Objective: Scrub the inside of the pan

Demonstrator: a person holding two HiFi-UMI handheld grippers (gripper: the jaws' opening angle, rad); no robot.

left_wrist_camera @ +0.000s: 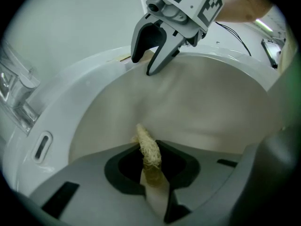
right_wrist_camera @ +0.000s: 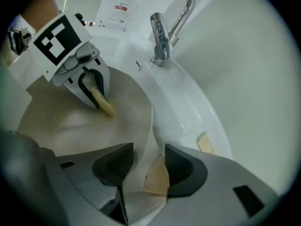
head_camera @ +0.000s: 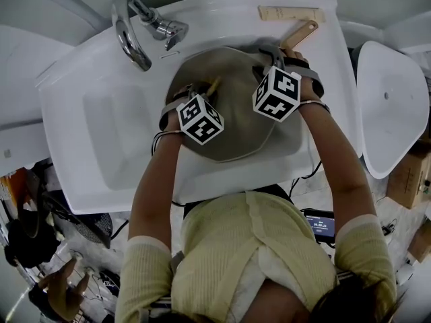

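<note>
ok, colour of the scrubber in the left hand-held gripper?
Pale straw-yellow scrubber, clearest in the left gripper view.

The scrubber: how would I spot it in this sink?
Find the white sink; a big beige pan sits in it. Over the pan, the left tool pinches the scrubber: a rough, pale-yellow fibrous stick, unlike the smooth wooden handle.

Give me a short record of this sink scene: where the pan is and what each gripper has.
pan: beige, lying in the white sink, wooden handle toward the far rim
left gripper: shut on a scrubber, its tip inside the pan
right gripper: clamped on the pan's rim by the handle
</note>
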